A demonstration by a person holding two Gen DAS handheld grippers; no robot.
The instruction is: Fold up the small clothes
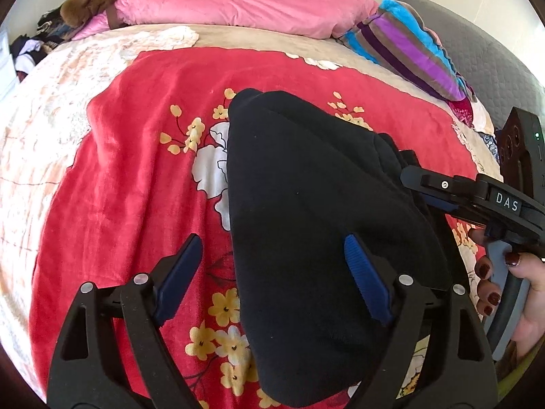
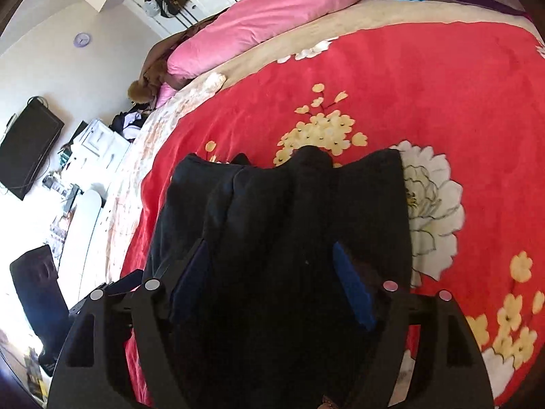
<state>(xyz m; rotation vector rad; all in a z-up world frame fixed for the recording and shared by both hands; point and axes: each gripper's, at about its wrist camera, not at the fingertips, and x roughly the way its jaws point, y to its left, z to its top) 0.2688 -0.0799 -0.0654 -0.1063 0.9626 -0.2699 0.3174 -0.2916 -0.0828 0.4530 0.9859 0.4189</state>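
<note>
1. On the red blanket point(image 1: 136, 177), in the left wrist view, one black garment point(image 1: 306, 221) is lying bunched, running from the near edge toward the middle of the bed.
2. The left gripper point(image 1: 272, 279) is hovering wide open; its right pad is sitting over the cloth, its left pad over bare blanket, so it is holding nothing. My guess: it is lining up to take the near left edge.
3. At the right, the right gripper point(image 1: 419, 173) is reaching into the garment's far right side, probably to steady or lift that edge; from here I cannot tell whether it is clamping.
4. Farther off, one pink duvet point(image 1: 238, 3) and one striped pillow point(image 1: 408, 44) are lying along the far side.
5. In the right wrist view, the same garment point(image 2: 289, 225) is filling the space between the two blue pads of the right gripper point(image 2: 269, 283). The pads are standing well apart with cloth lying between them, apparently not pinching.
6. Count: one garment, two grippers, both appearing unclenched.
</note>
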